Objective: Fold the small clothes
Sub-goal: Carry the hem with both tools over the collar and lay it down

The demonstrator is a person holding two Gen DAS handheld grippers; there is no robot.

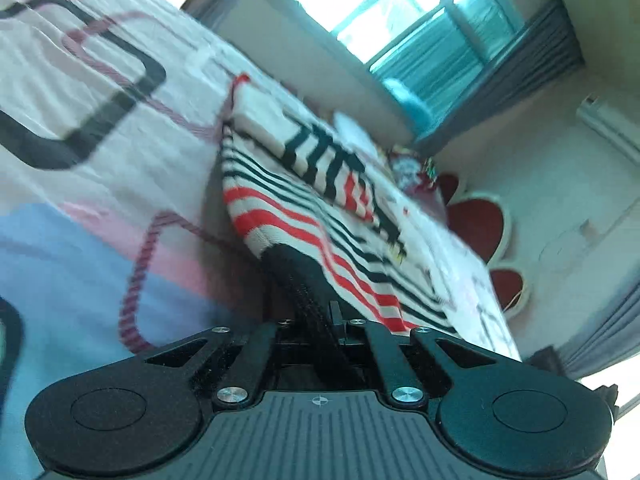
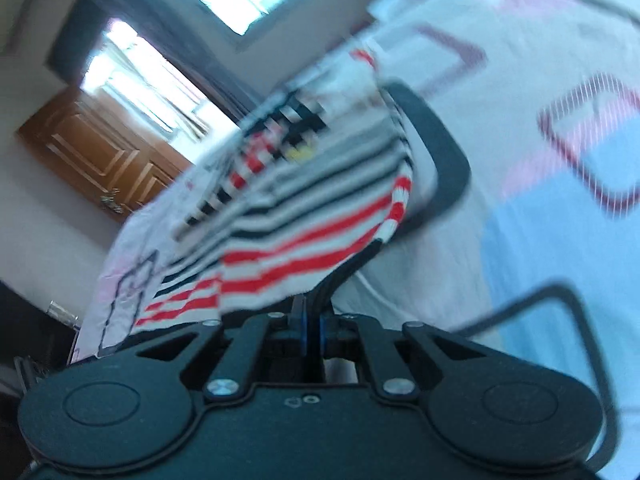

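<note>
A small striped garment (image 1: 320,216), white with red and black stripes, lies on the patterned bedsheet (image 1: 100,128). My left gripper (image 1: 292,264) is shut on its near edge, the fingers close together under the cloth. In the right wrist view the same garment (image 2: 288,208) hangs blurred over my right gripper (image 2: 352,264), which is shut on its red-striped hem. Both views are tilted and the fingertips are mostly hidden by cloth.
The bedsheet (image 2: 520,160) has pink, blue and black rounded-square prints. A window (image 1: 400,12) with grey curtains and a red and white petal-shaped object (image 1: 480,224) lie beyond the bed. A wooden door (image 2: 100,148) stands at the left of the right wrist view.
</note>
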